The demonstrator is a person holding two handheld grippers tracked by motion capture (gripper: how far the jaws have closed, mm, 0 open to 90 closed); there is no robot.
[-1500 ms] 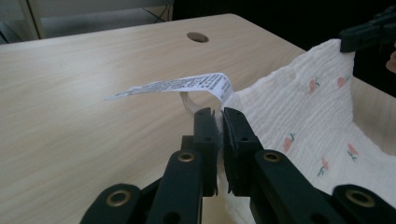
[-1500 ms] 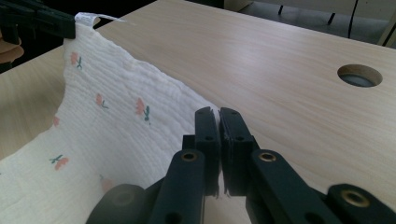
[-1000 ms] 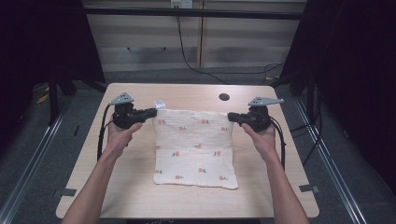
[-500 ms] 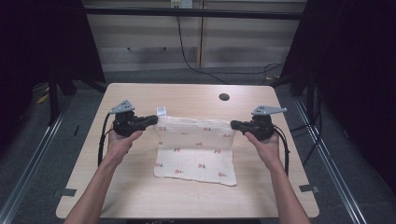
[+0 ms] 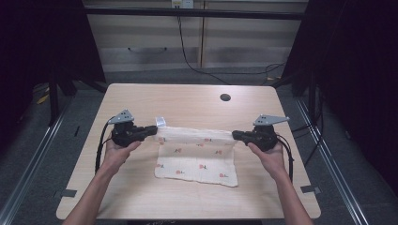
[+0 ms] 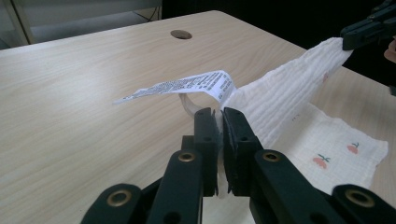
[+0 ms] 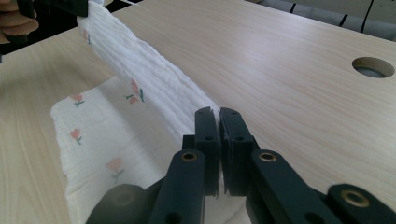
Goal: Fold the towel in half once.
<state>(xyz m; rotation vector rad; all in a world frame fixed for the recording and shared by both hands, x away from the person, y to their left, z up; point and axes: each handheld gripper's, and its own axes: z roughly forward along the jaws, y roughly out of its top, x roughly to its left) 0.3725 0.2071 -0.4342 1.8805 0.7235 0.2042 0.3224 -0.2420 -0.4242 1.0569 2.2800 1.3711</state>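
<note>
On your left, the left gripper (image 5: 151,131) has its jaws pressed together on the far left corner of the white cloth (image 5: 197,157), and in the left gripper view the pinched fabric disappears between the black pads, so you cannot see how much of the corner is inside. Just beside that corner a care label (image 6: 187,86) sticks up from the cloth; it carries several lines of small black print, but the letters are too fine and tilted to read. Your left hand (image 5: 117,152) wraps the gripper body from the near side, hiding its underside. The cloth, printed with small red flowers, lies around the middle of the wooden table (image 5: 187,101): its far edge is lifted and stretched between your two grippers, while its near part rests flat on the tabletop. The raised band covers whatever part of the cloth lies directly beneath it. Farther right, toward the far edge, a round hole (image 5: 225,97) sits in the tabletop. On your right, the right gripper (image 5: 236,136) is clamped on the far right corner of the cloth, the fabric again swallowed between its pads, with your right hand (image 5: 270,154) cupping it from the near side.
</note>
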